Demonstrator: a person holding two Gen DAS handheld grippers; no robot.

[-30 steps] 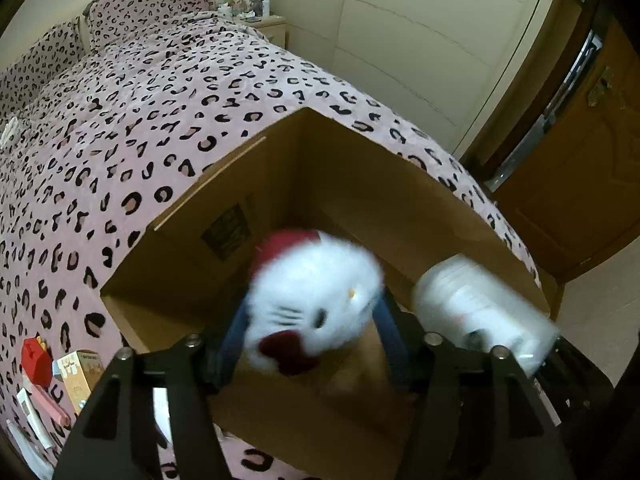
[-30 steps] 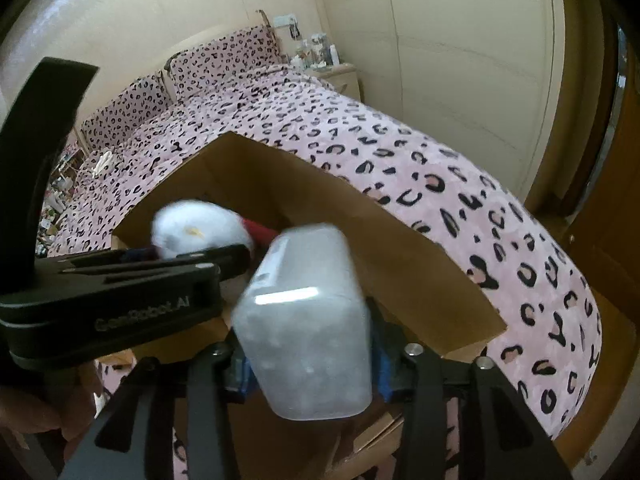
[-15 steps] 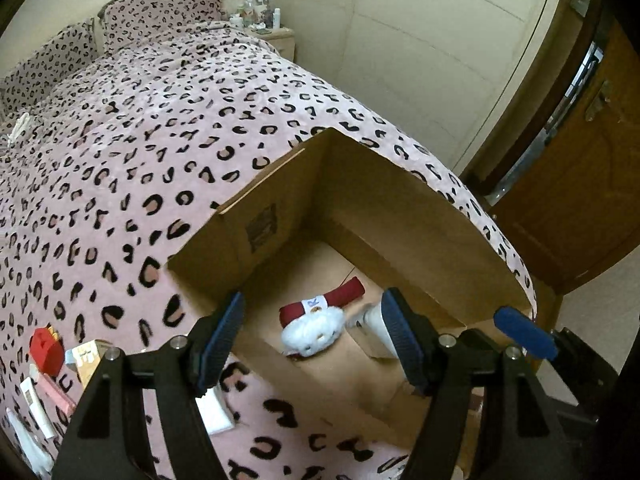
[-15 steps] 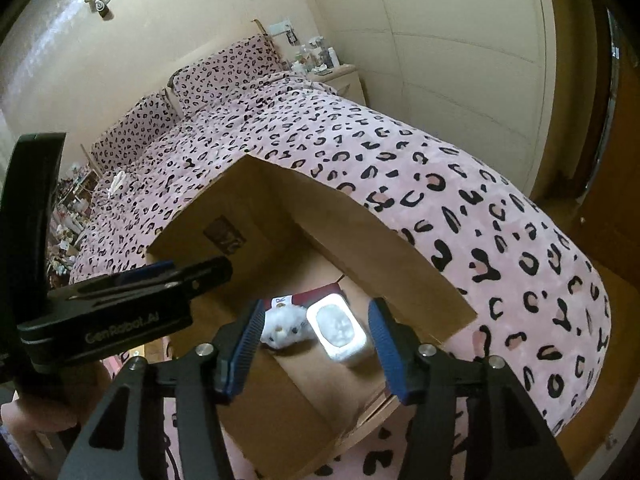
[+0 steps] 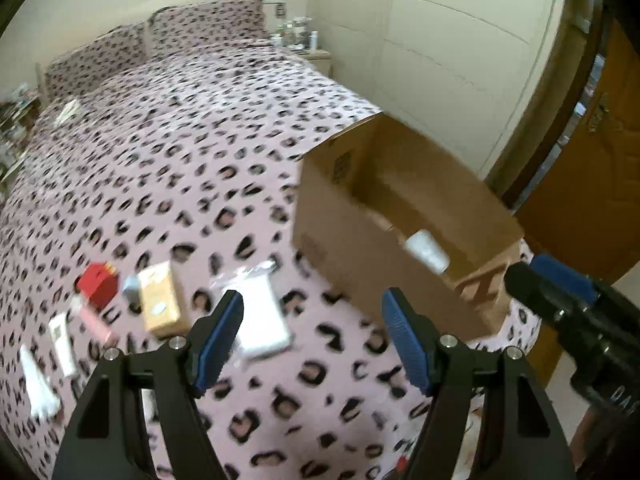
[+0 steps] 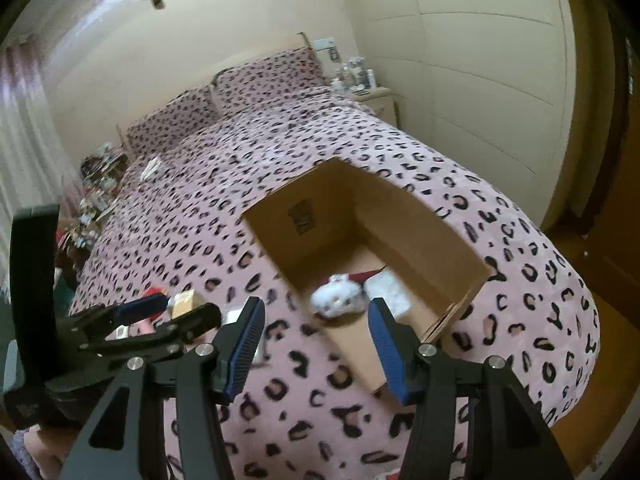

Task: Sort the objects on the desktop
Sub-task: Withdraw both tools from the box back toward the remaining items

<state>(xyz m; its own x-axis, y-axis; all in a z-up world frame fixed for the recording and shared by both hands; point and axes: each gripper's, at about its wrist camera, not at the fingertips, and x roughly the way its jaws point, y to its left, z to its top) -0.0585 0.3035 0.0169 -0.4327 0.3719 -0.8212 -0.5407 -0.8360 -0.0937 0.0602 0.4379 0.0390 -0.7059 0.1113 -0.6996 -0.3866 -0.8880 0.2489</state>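
Beside the cardboard box (image 5: 360, 280), both my tongs hang open and empty.
Reaching left of the box, my left tongs (image 5: 312, 340) could clip my right tongs (image 6: 316, 344).

The left gripper (image 5: 312, 330), a black two-finger tool with ribbed blue pads, points steeply downward, its jaws spread with nothing between them; they have just been opening. In its own view the right gripper's tip intrudes at about three o'clock. The right gripper (image 6: 316, 344), of the same black-and-blue build, also tilts downward, jaws apart and empty, having just opened too. In the right wrist view the left gripper lies at nine o'clock.
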